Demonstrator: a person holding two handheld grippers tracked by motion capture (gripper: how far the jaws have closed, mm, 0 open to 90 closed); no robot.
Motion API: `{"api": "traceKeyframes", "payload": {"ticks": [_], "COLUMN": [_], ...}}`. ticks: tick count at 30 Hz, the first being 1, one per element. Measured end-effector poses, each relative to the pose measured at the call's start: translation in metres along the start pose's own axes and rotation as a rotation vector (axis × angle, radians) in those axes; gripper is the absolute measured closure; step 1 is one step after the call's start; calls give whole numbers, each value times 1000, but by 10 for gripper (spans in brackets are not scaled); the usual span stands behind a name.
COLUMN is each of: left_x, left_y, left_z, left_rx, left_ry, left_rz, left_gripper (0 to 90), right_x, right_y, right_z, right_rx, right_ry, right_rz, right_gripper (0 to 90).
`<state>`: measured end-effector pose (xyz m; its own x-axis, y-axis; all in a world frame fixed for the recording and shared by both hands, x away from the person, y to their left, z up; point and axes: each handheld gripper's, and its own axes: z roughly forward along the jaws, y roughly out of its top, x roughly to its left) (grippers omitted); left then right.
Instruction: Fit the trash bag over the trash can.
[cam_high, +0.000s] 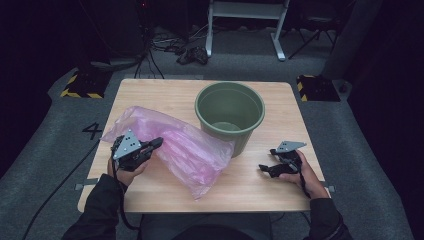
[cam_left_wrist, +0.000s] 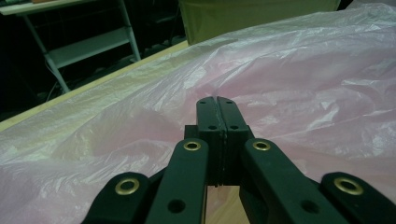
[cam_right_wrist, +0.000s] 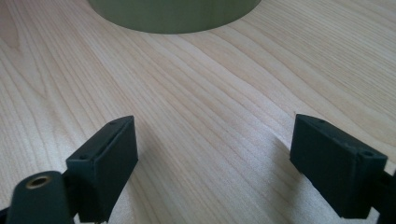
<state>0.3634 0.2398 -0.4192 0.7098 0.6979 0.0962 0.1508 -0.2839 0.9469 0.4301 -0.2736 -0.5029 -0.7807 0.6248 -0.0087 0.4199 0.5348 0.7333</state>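
Wooden table (cam_high: 260, 180) carried a green bucket (cam_high: 230, 112) at centre rear. A pink plastic bag (cam_high: 190, 150) lay crumpled to the bucket's left, touching its side. The left gripper (cam_high: 156, 143) was closed over the bag; whether film was pinched remained unclear. The right gripper (cam_high: 266, 168) rested with jaws spread apart above bare table.

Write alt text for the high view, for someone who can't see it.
A person at a wooden table holds a claw in each hand: the left claw, shut, at a crumpled pink plastic bag, the right claw open over bare wood. A green bucket stands behind the bag.
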Motion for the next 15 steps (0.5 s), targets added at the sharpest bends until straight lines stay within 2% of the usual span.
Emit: {"api": "traceKeyframes", "payload": {"ticks": [11,15], "left_x": [3,3], "left_y": [9,13], "left_z": [-14,-16], "left_rx": [-69,-76], "left_ry": [9,14], "left_rz": [1,13], "left_gripper": [896,896], "right_x": [0,0], "right_y": [0,0], "right_z": [0,0], "right_rx": [0,-1], "right_ry": [1,1], "right_rz": [-1,-1], "right_gripper": [148,148]}}
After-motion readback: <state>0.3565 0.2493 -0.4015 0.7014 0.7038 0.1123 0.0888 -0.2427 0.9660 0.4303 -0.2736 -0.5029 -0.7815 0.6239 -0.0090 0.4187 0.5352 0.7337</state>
